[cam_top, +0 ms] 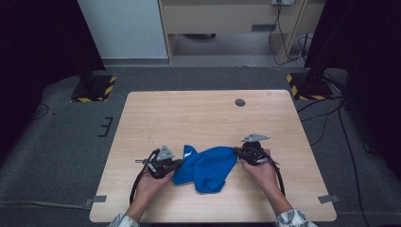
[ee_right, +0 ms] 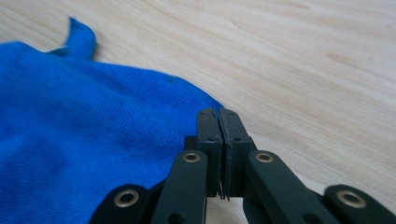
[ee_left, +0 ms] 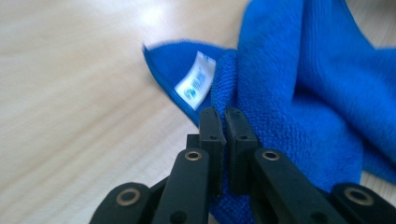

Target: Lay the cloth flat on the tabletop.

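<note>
1. The crumpled blue microfibre cloth (cam_top: 205, 168) lay on the near half of the pale wood-grain table (cam_top: 208, 113), between the two hand-held grippers. A white sewn-in label (ee_left: 196, 80) showed near its left corner.

2. The left gripper (ee_left: 221, 114) was at the cloth's left edge. Its black jaws stood closed almost pad to pad, with cloth lying against and beneath them. The grip appeared to be on a thin fold of that edge, just beside the label.

3. The right gripper (ee_right: 218, 114) was at the cloth's right edge. Its jaws were closed together at the hem; whether fabric was actually pinched between the pads could not be told for certain, as the tips sat at the very border of the cloth.

4. The step in hand was judged to be taking hold of two opposite edges so that the cloth could be lifted and spread or folded.

5. To do this step well, each grip should have taken a single layer close to a true corner, not a bunched fold, so the cloth would open flat under tension.

6. Both grips should have been confirmed by a small lift before the hands separated; the right-hand hold looked shallow and could have slipped.

7. The hands should have moved apart evenly and level, keeping the cloth clear of the table edge.
</note>
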A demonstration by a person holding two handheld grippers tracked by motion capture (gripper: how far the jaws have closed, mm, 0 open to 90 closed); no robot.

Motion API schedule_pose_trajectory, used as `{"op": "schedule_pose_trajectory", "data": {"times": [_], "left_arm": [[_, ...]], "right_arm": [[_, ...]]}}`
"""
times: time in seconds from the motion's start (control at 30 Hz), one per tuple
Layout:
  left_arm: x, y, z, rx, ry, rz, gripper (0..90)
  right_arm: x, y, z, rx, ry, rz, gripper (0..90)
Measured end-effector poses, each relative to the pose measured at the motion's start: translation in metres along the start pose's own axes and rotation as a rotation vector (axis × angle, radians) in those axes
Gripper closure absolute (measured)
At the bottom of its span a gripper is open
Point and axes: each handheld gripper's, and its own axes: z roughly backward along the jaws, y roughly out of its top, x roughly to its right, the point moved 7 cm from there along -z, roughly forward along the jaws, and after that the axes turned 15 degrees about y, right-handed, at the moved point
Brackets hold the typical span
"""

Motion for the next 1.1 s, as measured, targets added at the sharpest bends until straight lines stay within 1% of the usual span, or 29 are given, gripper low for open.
{"op": "schedule_pose_trajectory", "data": {"times": [0.1,0.17,0.2,0.27,0.33,0.4,0.43,0.47,0.5,0.57,0.63,0.67,0.7,0.73,0.77,0.83,0.87,0.93,0.97,1.03,1.07,1.1], "left_arm": [[-0.008,0.01,0.011,0.073,0.058,0.017,86.8],[-0.013,0.016,0.02,0.118,0.082,0.033,86.2],[-0.015,0.019,0.024,0.142,0.085,0.044,86.5],[-0.018,0.025,0.031,0.178,0.107,0.051,86.8],[-0.021,0.027,0.035,0.194,0.134,0.049,86.9],[-0.023,0.025,0.034,0.178,0.154,0.042,86.9],[-0.023,0.022,0.031,0.156,0.167,0.025,87.0],[-0.023,0.018,0.027,0.125,0.174,0.004,87.0],[-0.022,0.013,0.022,0.094,0.181,-0.017,87.0],[-0.019,0.004,0.012,0.034,0.189,-0.056,86.8],[-0.015,-0.002,0.003,-0.014,0.179,-0.079,85.5],[-0.013,-0.006,0.0,-0.043,0.165,-0.08,83.3],[-0.012,-0.009,-0.003,-0.057,0.164,-0.085,81.1],[-0.01,-0.013,-0.005,-0.07,0.152,-0.088,78.4],[-0.008,-0.015,-0.007,-0.086,0.137,-0.083,74.5],[-0.007,-0.015,-0.005,-0.075,0.121,-0.065,68.0],[-0.007,-0.014,-0.002,-0.065,0.114,-0.057,66.5],[-0.007,-0.012,0.004,-0.035,0.111,-0.047,62.4],[-0.008,-0.01,0.007,-0.015,0.111,-0.042,61.1],[-0.011,-0.002,0.015,0.037,0.101,-0.009,60.2],[-0.012,0.002,0.018,0.065,0.1,0.006,60.4],[-0.015,0.006,0.02,0.081,0.108,0.017,60.4]], "right_arm": [[-0.005,0.006,0.011,0.026,0.01,0.015,88.7],[-0.007,0.011,0.02,0.049,0.021,0.022,88.7],[-0.009,0.013,0.025,0.062,0.027,0.026,88.7],[-0.01,0.017,0.032,0.079,0.029,0.033,88.7],[-0.01,0.019,0.038,0.093,0.026,0.037,88.7],[-0.009,0.02,0.04,0.096,0.027,0.041,88.8],[-0.008,0.019,0.04,0.089,0.022,0.044,88.8],[-0.007,0.016,0.038,0.076,0.022,0.037,88.7],[-0.005,0.013,0.035,0.056,0.022,0.041,88.7],[-0.002,0.005,0.028,0.008,0.012,0.035,88.7],[0.0,0.0,0.023,-0.026,0.01,0.039,88.7],[0.001,-0.001,0.022,-0.037,0.011,0.036,88.7],[0.002,-0.003,0.022,-0.046,0.01,0.033,88.7],[0.003,-0.003,0.022,-0.045,0.005,0.031,88.7],[0.004,-0.004,0.023,-0.053,0.006,0.028,88.7],[0.008,-0.005,0.025,-0.053,-0.001,0.023,88.6],[0.009,-0.006,0.026,-0.059,0.0,0.019,88.6],[0.012,-0.007,0.028,-0.059,-0.003,0.012,88.6],[0.013,-0.007,0.029,-0.059,-0.004,0.009,88.6],[0.014,-0.007,0.031,-0.056,-0.002,0.01,88.6],[0.014,-0.007,0.031,-0.053,-0.001,0.014,88.5],[0.014,-0.006,0.032,-0.05,0.001,0.015,88.6]]}}
